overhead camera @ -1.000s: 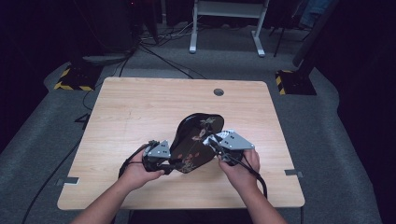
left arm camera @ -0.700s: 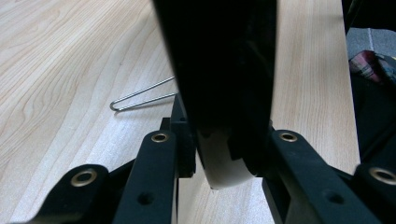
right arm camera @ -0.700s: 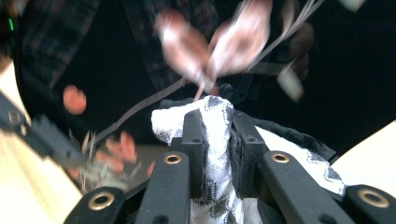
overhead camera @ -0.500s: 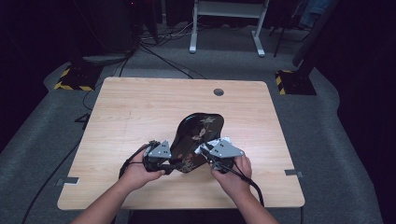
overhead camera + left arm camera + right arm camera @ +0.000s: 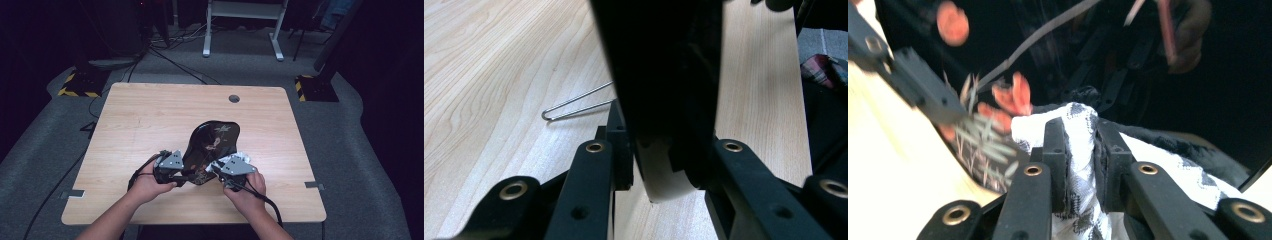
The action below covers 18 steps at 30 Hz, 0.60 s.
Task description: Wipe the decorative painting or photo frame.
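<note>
Dark floor, trailing cables and a white desk frame [image 5: 242, 22] surround a pale wooden table [image 5: 150, 120] with a round grommet hole [image 5: 234, 98] near its far edge. On the near half of the table lies a glossy black tray [image 5: 215, 142] painted with reddish flowers and thin leaves, its near end held between the two grippers. Left gripper [image 5: 175, 172]: jaws clamped on the tray's near-left edge, which rises as a dark slab between them in the left gripper view; a white strip [image 5: 664, 175] sits at the clamping point, and a thin wire loop [image 5: 574, 105] lies on the wood just beyond. Right gripper [image 5: 225, 172]: jaws closed on a white cloth with dark lace-like pattern [image 5: 1080, 150], pinched and bunched against the tray's near-right surface. Both hands rest low over the table's near edge.
</note>
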{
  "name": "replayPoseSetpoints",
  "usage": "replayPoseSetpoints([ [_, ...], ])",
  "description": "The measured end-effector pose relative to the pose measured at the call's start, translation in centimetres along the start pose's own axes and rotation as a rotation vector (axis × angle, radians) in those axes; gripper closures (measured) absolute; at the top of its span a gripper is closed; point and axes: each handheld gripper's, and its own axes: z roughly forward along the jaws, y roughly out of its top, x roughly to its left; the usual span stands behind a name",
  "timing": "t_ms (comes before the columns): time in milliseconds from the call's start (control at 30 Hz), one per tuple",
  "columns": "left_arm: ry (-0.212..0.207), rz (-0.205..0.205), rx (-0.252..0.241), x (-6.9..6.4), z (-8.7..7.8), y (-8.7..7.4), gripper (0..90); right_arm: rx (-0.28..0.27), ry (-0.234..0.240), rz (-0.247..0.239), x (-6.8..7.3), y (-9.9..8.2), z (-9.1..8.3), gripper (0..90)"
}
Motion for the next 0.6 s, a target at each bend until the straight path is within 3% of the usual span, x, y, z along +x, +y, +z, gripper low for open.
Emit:
replayPoseSetpoints([
  [133, 0.000, 0.000, -0.001, 0.0, 0.0, 0.0, 72.8, 0.005, -0.008, -0.006, -0.2, 0.5, -0.2, 79.0],
  [200, 0.000, -0.001, -0.002, 0.0, 0.0, 0.0, 72.8, -0.040, -0.024, -0.007, -0.8, 1.9, -1.0, 79.0],
  [300, 0.000, 0.000, -0.001, 0.0, 0.0, 0.0, 72.8, -0.057, -0.029, -0.004, -1.1, 2.3, -1.3, 79.0],
  [400, -0.001, 0.001, -0.002, 0.0, 0.0, 0.0, 72.8, -0.056, -0.024, 0.001, -0.9, 1.7, -1.0, 79.0],
  [600, 0.001, 0.002, 0.001, 0.0, 0.0, 0.0, 72.6, 0.011, -0.005, 0.019, -0.2, -0.7, 0.2, 79.0],
])
